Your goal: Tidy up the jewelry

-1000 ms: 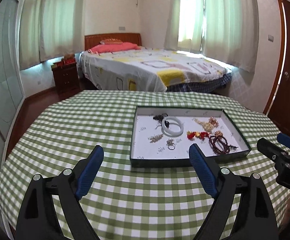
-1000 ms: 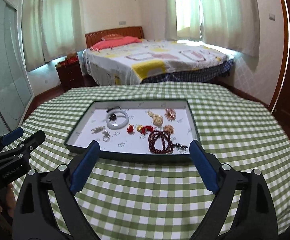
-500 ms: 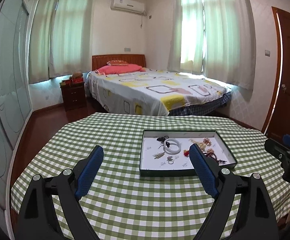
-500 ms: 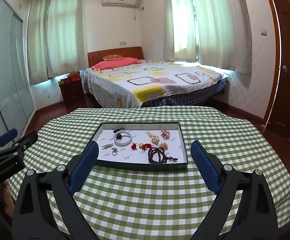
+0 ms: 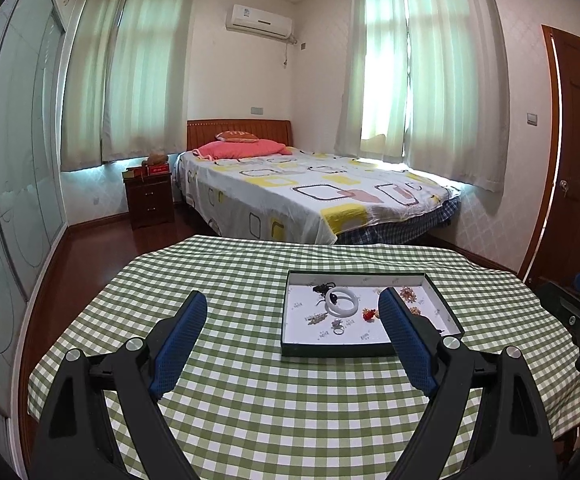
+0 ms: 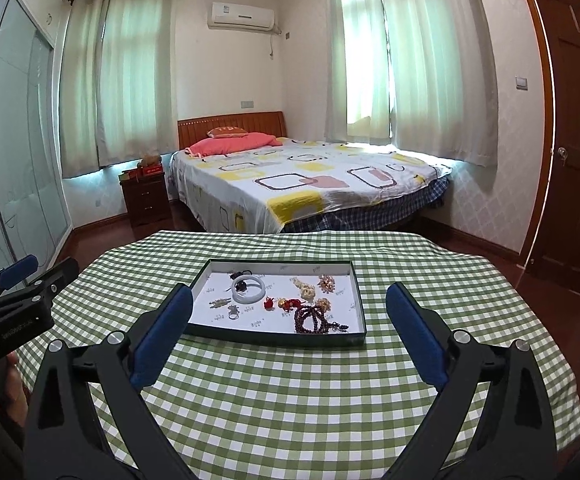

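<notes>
Left gripper (image 5: 292, 316) fingers spread, empty; right gripper (image 6: 287, 306) fingers just widened, empty. Left finger hides tray (image 5: 370, 350) jewelry at 3 o'clock.

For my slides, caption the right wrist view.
Open right gripper above checked table, facing jewelry tray.

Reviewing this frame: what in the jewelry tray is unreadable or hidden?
- Left wrist view: the left tool's right finger covers the tray's right part, hiding the dark bead string.
- Both views: small pieces beside the white bangle are too small to identify.
- Printed marks on the tray lining: illegible.
</notes>
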